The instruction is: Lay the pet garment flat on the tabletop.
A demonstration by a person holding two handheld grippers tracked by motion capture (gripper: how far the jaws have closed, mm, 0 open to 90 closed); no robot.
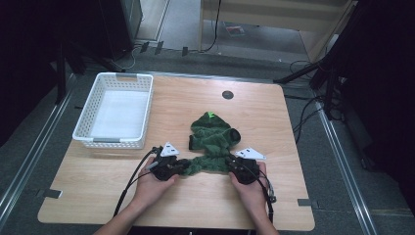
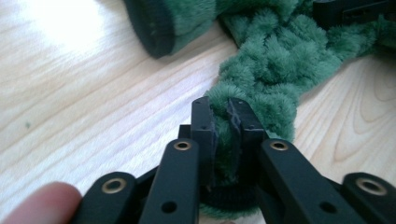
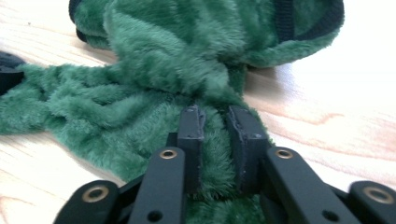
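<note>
A dark green plush garment (image 1: 213, 139) lies crumpled near the middle of the wooden tabletop (image 1: 274, 127), to the right of a white slatted basket (image 1: 116, 110). Its pile is thick and fuzzy, bunched into soft ridges and folds. Black ribbed trim edges its openings: a cuff-like end shows in the left gripper view, and a rounded black-bordered opening shows in the right gripper view. At the garment's far end, in the high view, sits a small bright green tag.

The near edge of the garment is stretched into a band running left to right, and the two tongs sit at its two ends. The left tongs (image 2: 223, 122) have their jaws drawn narrow on the left end of that band, with plush pinched between the pads and a strip of black trim just below them. The right tongs (image 3: 218, 125) are likewise narrow, clamped on a fold of plush at the band's right end. The rest of the garment lies beyond both tongs, farther from the person, resting flat on the tabletop.
</note>
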